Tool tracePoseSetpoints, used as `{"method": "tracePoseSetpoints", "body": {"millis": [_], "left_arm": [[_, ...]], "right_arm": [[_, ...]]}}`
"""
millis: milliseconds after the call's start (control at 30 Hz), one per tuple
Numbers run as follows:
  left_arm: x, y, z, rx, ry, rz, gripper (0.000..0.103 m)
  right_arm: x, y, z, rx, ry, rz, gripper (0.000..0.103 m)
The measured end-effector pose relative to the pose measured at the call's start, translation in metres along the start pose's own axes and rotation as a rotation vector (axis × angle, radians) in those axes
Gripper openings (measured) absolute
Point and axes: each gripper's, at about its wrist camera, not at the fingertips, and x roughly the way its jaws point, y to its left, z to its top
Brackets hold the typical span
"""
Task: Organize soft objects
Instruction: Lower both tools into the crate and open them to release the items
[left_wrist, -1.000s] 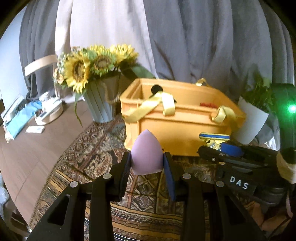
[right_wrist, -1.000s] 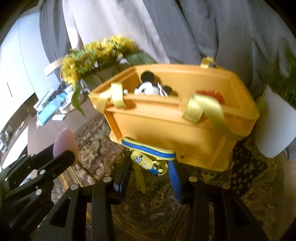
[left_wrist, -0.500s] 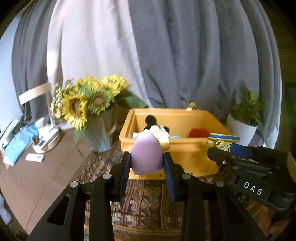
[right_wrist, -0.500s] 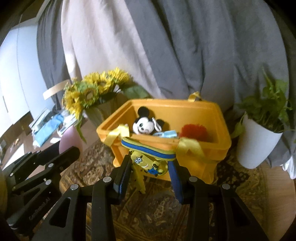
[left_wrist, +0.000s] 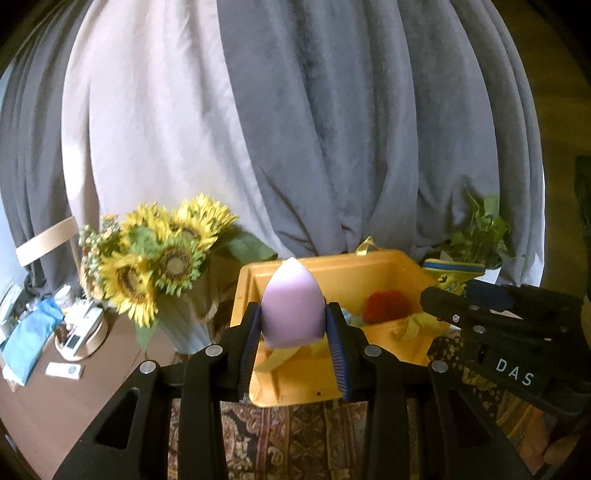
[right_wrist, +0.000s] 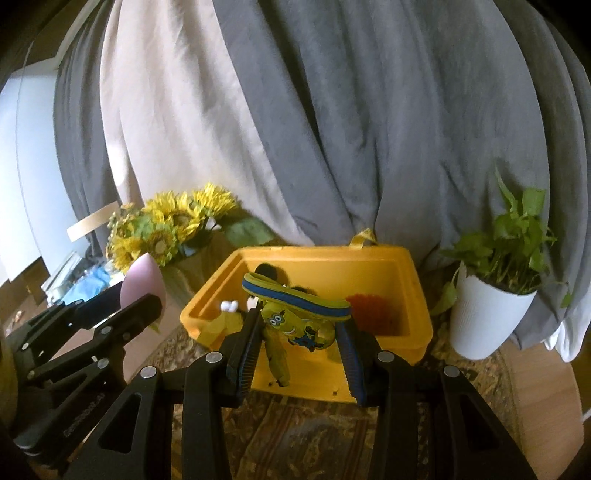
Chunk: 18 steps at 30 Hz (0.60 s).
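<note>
Both grippers have risen above the glossy yellow bin (right_wrist: 413, 295): left gripper (left_wrist: 293, 334) squeezes a smooth egg-shaped sponge (left_wrist: 293, 304); right gripper (right_wrist: 299, 339) clamps a rubbery cartoon pouch (right_wrist: 295, 314).

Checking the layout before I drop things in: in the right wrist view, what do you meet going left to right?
Left gripper holding the purple sponge → sunflowers → orange bin → potted plant.
</note>
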Motion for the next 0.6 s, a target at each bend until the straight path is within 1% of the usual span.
{"method": "tracePoseSetpoints", "body": {"millis": [200, 333, 467, 600], "left_arm": [[0.016, -0.003, 0.018, 0.022, -0.025, -0.021, 0.035], [0.034, -0.006, 0.029, 0.032, -0.019, -0.033, 0.035], [0.056, -0.007, 0.038, 0.035, -0.006, -0.048, 0.036], [0.079, -0.011, 0.046, 0.047, 0.016, -0.058, 0.035]], "right_arm": [[0.015, -0.010, 0.018, 0.011, -0.018, -0.017, 0.042], [0.032, -0.019, 0.030, 0.017, -0.014, -0.020, 0.042], [0.053, -0.031, 0.038, 0.037, 0.003, -0.014, 0.042], [0.080, -0.045, 0.042, 0.058, 0.041, -0.009, 0.042]]}}
